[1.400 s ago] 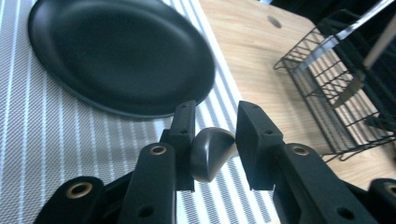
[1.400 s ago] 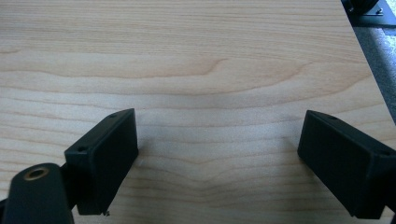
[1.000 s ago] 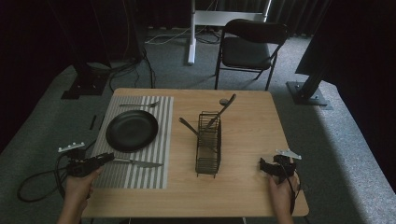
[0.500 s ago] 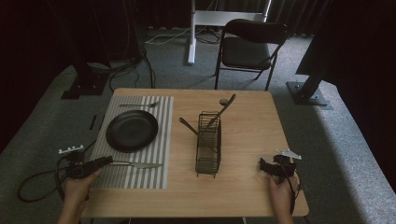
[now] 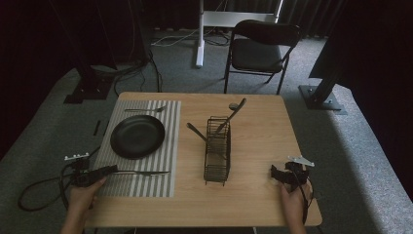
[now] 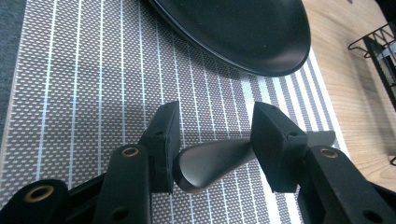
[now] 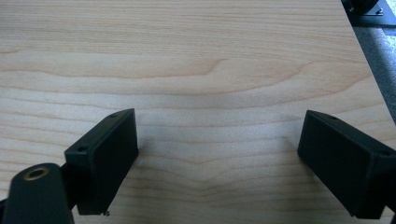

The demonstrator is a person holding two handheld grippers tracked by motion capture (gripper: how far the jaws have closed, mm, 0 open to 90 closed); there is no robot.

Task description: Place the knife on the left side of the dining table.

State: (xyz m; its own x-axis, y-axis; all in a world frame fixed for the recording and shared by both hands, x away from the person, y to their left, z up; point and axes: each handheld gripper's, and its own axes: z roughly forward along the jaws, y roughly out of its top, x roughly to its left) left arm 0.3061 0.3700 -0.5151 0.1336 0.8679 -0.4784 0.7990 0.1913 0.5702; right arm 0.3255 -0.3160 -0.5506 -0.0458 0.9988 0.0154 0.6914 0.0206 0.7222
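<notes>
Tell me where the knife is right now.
In the high view the knife lies on the striped placemat's near edge, just below the black plate; its handle end sits between the left gripper's jaws.

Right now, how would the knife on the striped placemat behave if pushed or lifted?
The knife looks like one metal piece: probably stiff, fairly heavy for its size. Its handle appears smooth and tapered, so likely slippery. Flat on the woven placemat, it should slide or pivot, not roll.
</notes>
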